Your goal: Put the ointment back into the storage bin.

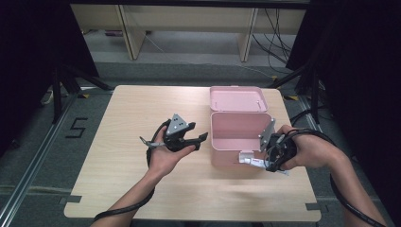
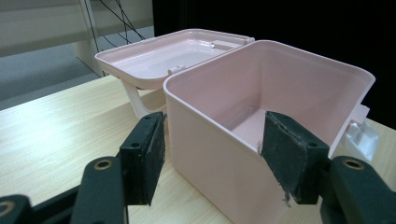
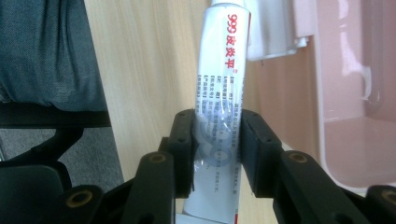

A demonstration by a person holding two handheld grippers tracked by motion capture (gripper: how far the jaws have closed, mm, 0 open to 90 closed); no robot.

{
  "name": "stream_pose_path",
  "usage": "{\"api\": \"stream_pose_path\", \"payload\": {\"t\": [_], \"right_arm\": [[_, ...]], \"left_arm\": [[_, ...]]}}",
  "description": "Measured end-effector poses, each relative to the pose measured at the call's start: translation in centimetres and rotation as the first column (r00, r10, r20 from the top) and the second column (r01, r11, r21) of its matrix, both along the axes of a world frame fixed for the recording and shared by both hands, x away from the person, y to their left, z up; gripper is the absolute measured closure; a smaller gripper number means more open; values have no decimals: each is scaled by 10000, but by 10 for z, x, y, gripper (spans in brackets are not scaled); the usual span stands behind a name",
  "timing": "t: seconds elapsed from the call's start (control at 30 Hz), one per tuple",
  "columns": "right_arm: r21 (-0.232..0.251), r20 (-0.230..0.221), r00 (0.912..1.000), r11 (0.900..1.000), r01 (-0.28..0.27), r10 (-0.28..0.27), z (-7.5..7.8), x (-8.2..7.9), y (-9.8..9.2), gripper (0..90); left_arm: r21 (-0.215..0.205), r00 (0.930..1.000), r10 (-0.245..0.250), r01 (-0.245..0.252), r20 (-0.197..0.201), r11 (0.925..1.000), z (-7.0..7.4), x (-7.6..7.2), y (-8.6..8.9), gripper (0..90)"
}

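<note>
Crosswise, the white printed ointment tube [image 3: 218, 112] lies gripped in the right gripper [image 3: 217, 149], cap toward the open pink plastic box [image 1: 239, 130]; the left gripper [image 2: 210, 158] gapes empty.

The right gripper [image 3: 215, 149] clamps a white tube [image 3: 219, 93] beside the pink box [image 3: 355, 93].

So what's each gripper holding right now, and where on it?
Right gripper clamps the white ointment tube across its flat lower body. Left gripper holds nothing.
</note>
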State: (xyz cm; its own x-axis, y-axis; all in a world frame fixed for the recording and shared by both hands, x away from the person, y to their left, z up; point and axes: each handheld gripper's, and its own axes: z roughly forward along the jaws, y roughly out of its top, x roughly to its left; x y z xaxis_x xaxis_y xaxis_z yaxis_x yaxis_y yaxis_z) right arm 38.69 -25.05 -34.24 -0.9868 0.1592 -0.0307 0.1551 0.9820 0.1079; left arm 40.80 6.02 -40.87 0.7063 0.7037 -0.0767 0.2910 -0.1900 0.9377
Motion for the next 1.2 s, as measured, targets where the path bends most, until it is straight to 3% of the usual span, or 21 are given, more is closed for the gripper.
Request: {"api": "stream_pose_path", "payload": {"t": [0.1, 0.13, 0.2, 0.27, 0.33, 0.37, 0.43, 0.47, 0.5, 0.57, 0.6, 0.63, 0.67, 0.9, 0.93, 1.07, 1.17, 1.2], "right_arm": [[6, -7, 10000, 10000, -8, 8, 1, 2, 0, 687], [-57, 23, 9996, 9996, 284, -284, 2, 1, 0, 687], [-95, 62, 9993, 9993, 370, -370, 3, 1, 0, 687], [-1, 105, 9999, 10000, -23, 23, 4, 5, 0, 687], [-61, 91, 9993, 9994, 350, -349, 5, 4, 0, 687], [26, 86, 9999, 9999, 113, -114, 6, 6, 0, 687], [17, 307, 9994, 9999, 127, -128, 8, 7, 0, 687], [55, 196, 9996, 9998, 190, -191, 8, 8, 0, 687], [109, 366, 9992, 9998, -172, 168, 8, 12, 0, 687], [88, 220, 9995, 9997, 238, -240, 10, 11, 0, 687], [129, 285, 9996, 9999, -15, 11, 11, 14, 0, 687], [53, 243, 9988, 9991, 426, -427, 12, 13, 0, 687], [37, 324, 9994, 9999, 146, -147, 12, 15, 0, 687], [164, 524, 9985, 9997, 174, -182, 20, 24, 2, 687], [118, 534, 9977, 9991, 408, -413, 21, 24, 3, 687], [176, 714, 9974, 9998, 40, -52, 23, 33, 4, 687], [98, 714, 9961, 9986, 517, -523, 26, 33, 6, 687], [139, 759, 9970, 9998, 132, -142, 26, 37, 6, 687]], "left_arm": [[2, 10000, -1, 1, -4, 10000, 0, 0, 0, 392], [0, 10000, -8, 8, 3, 10000, 0, 0, 0, 392], [-7, 10000, -10, 10, 19, 10000, 0, 0, 0, 392], [5, 10000, -12, 12, 21, 10000, 0, 0, 0, 392], [-2, 10000, 5, -5, -2, 10000, 0, 0, 0, 392], [10, 10000, 3, -3, 2, 10000, 0, 0, 1, 392], [23, 10000, 15, -15, 10, 10000, 0, 0, 1, 392], [22, 10000, 18, -18, 6, 10000, 0, 0, 1, 392], [23, 10000, 16, -16, 4, 10000, 0, 0, 1, 392], [9, 10000, 3, -3, -8, 10000, 0, 0, 1, 392], [5, 10000, 4, -4, -15, 10000, 0, 0, 0, 392], [4, 10000, 1, -1, -17, 10000, 0, 0, 0, 392], [24, 10000, 1, -1, -11, 10000, 0, 0, 1, 392], [66, 10000, -10, 10, 4, 10000, 1, 1, 1, 391], [56, 10000, -4, 4, 5, 10000, 1, 1, 1, 391], [70, 10000, 8, -8, -6, 10000, 1, 1, 2, 391], [40, 10000, 32, -32, -30, 10000, 1, 1, 2, 391], [37, 10000, 36, -35, -27, 10000, 1, 1, 2, 391]]}}
